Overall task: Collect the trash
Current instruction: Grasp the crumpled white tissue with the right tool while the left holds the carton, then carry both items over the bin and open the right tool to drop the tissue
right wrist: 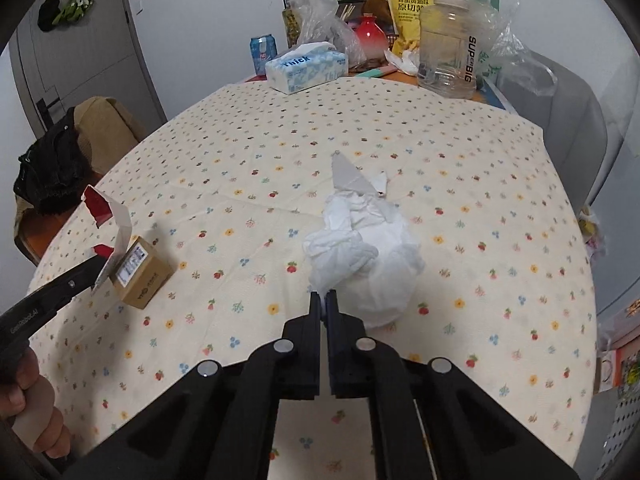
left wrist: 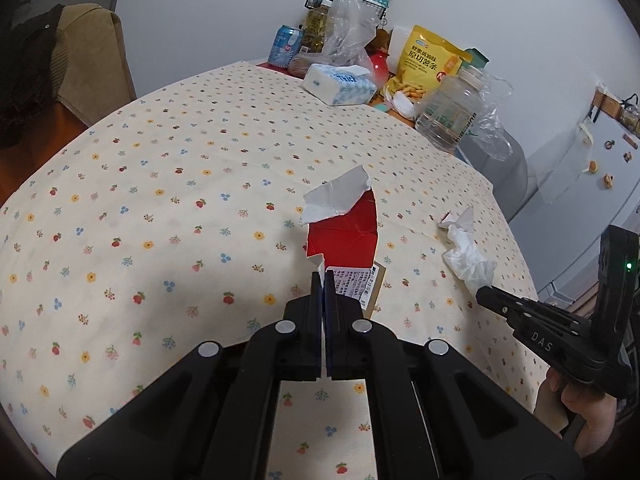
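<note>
Black left gripper (left wrist: 322, 280) sits closest to lens, jaws clamped on the lower edge of the torn red-and-white cardboard wrapper (left wrist: 344, 232), which stands up off the cream floral tablecloth (left wrist: 160, 200). Black right gripper (right wrist: 324, 300) is likewise shut, pinching the near edge of the crumpled white tissue wad (right wrist: 368, 256), mid-table on its right half; no gap showing between either pair of pads. By size: tablecloth covers nearly the whole table. Back edge clutter: one clear plastic water jug (right wrist: 444, 48), one yellow snack bag (right wrist: 408, 12), one blue-white tissue pack (right wrist: 306, 66), one blue drink can (right wrist: 263, 53), one red round vase (right wrist: 370, 38); clear plastic bags are there too, count unclear. Then the tissue wad, then one small brown cardboard box with a label (right wrist: 140, 276) just behind the wrapper, touching or nearly, can't tell which. One grey-white paper scrap (right wrist: 352, 178) lies against the wad's far side. Handling guess: wad is light, soft, compressible, so any fold is a valid grip but loose layers may peel off; scrap probably won't ride along, needs its own pick. Wrapper is light, semi-stiff, creased; an edge pinch works, though it may flop or tear at the ripped edge. Box is rigid, likely light; take it across two opposite faces. Trash count: four pieces, two gripped.
</note>
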